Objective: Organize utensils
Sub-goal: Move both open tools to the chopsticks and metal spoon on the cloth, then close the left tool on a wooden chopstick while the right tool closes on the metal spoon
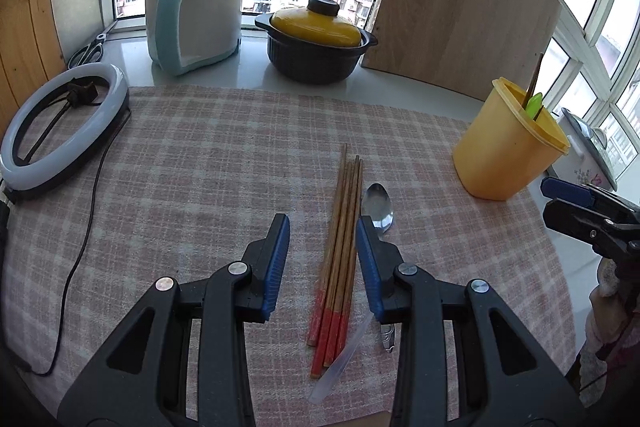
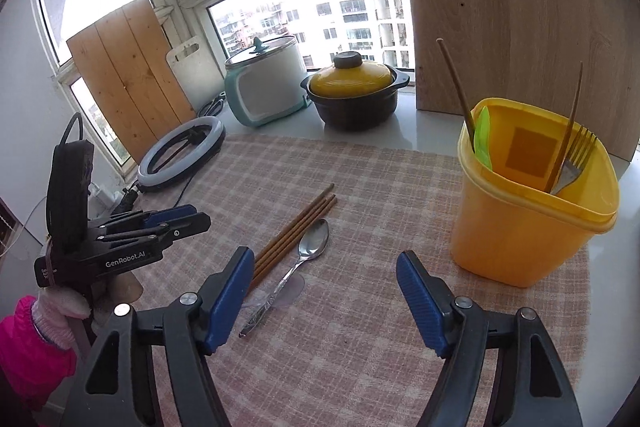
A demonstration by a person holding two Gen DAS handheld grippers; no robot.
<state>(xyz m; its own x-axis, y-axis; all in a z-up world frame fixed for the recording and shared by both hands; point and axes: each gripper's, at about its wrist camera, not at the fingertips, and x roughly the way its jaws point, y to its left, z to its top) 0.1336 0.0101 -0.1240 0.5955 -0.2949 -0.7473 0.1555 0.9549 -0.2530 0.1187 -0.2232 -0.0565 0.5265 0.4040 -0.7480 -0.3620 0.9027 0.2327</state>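
Observation:
Several wooden chopsticks with red ends lie on the checked cloth, seen too in the right wrist view. A metal spoon lies beside them on the right, with a clear plastic spoon near it. A yellow holder stands at the right, holding a fork, chopsticks and a green utensil. My left gripper is open, its jaws either side of the chopsticks. My right gripper is open and empty, above the cloth just left of the holder.
A ring light with a cable lies at the left of the checkered cloth. A rice cooker and a black pot with a yellow lid stand on the windowsill. A wooden board leans behind the holder.

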